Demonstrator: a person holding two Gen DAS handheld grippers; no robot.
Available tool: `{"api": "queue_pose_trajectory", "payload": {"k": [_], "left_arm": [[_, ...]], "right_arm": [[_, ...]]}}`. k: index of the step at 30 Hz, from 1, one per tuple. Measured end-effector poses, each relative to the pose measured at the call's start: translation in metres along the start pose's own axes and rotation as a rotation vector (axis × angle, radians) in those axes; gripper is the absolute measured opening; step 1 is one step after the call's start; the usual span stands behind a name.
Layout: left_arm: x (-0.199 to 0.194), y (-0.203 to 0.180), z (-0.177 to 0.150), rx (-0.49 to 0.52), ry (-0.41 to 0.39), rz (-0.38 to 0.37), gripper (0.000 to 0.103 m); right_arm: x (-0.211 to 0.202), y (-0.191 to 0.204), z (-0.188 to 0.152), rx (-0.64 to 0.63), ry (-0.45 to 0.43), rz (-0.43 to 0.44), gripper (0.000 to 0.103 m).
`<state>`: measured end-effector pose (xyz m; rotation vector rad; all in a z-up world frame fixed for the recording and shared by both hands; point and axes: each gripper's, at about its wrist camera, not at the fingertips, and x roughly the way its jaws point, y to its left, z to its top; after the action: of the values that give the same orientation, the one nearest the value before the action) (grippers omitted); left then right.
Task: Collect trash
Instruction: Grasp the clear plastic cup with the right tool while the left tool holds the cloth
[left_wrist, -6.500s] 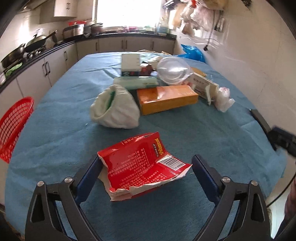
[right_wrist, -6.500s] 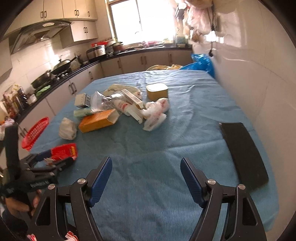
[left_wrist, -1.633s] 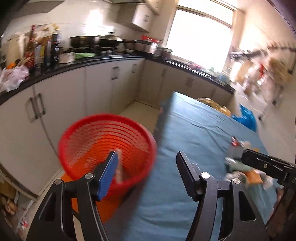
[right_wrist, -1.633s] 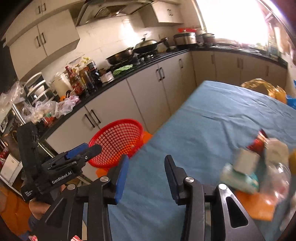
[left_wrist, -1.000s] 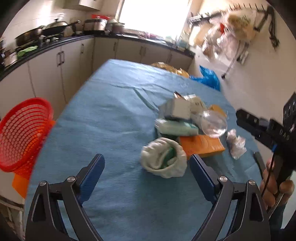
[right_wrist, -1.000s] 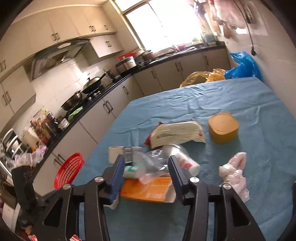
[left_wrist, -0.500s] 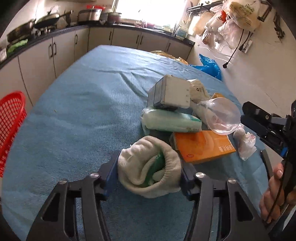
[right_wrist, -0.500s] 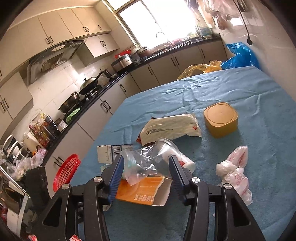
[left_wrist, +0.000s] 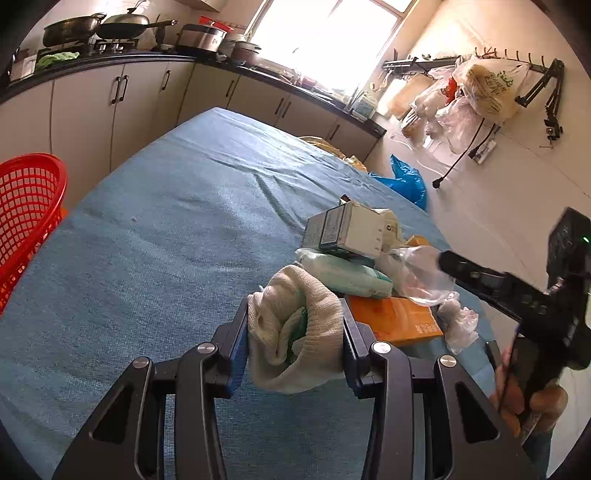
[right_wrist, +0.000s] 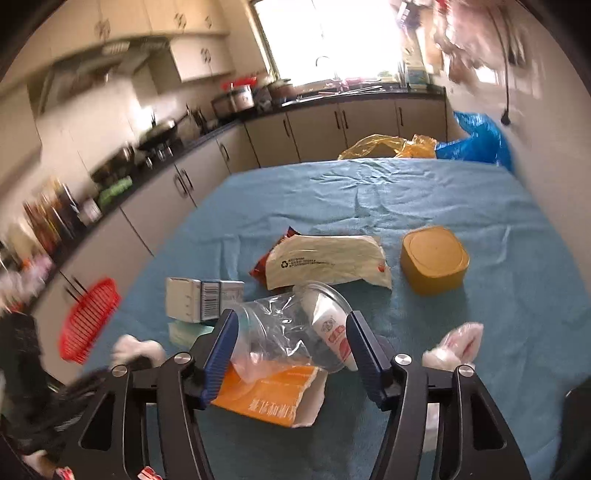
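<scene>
My left gripper is shut on a crumpled white cloth with green inside and holds it just above the blue tablecloth. My right gripper is shut on a clear crushed plastic cup, over an open orange carton. The cup also shows in the left wrist view, with the right gripper's finger against it. The red basket stands off the table's left edge; it also shows in the right wrist view.
A trash pile lies mid-table: a white box, a green wipes pack, a paper bag, a yellow tub, a pink-white plastic bag. Kitchen cabinets run along the left and back.
My left gripper has closed on the white cloth and lifted it slightly. My right gripper has come closer over the pile with the clear cup between its fingers; its view is blurred from motion.
</scene>
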<state>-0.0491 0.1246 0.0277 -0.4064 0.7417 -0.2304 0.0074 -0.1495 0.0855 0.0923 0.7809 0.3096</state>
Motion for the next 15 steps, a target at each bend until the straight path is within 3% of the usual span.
{"api": "queue_pose_trajectory", "payload": {"k": [4, 6, 10, 15], "left_arm": [[0.0, 0.0, 0.0, -0.002, -0.001, -0.016, 0.041], [0.0, 0.001, 0.0, 0.0, 0.001, -0.021, 0.041], [-0.001, 0.004, 0.0, 0.003, 0.003, -0.027, 0.041], [0.001, 0.003, 0.0, 0.001, 0.004, -0.026, 0.041]], "right_arm": [[0.013, 0.002, 0.002, -0.06, 0.029, -0.021, 0.084], [0.018, 0.002, 0.001, -0.091, 0.04, -0.029, 0.086], [0.024, -0.004, -0.001, -0.077, 0.051, -0.009, 0.086], [0.02, -0.011, -0.006, -0.045, 0.019, 0.024, 0.069]]}}
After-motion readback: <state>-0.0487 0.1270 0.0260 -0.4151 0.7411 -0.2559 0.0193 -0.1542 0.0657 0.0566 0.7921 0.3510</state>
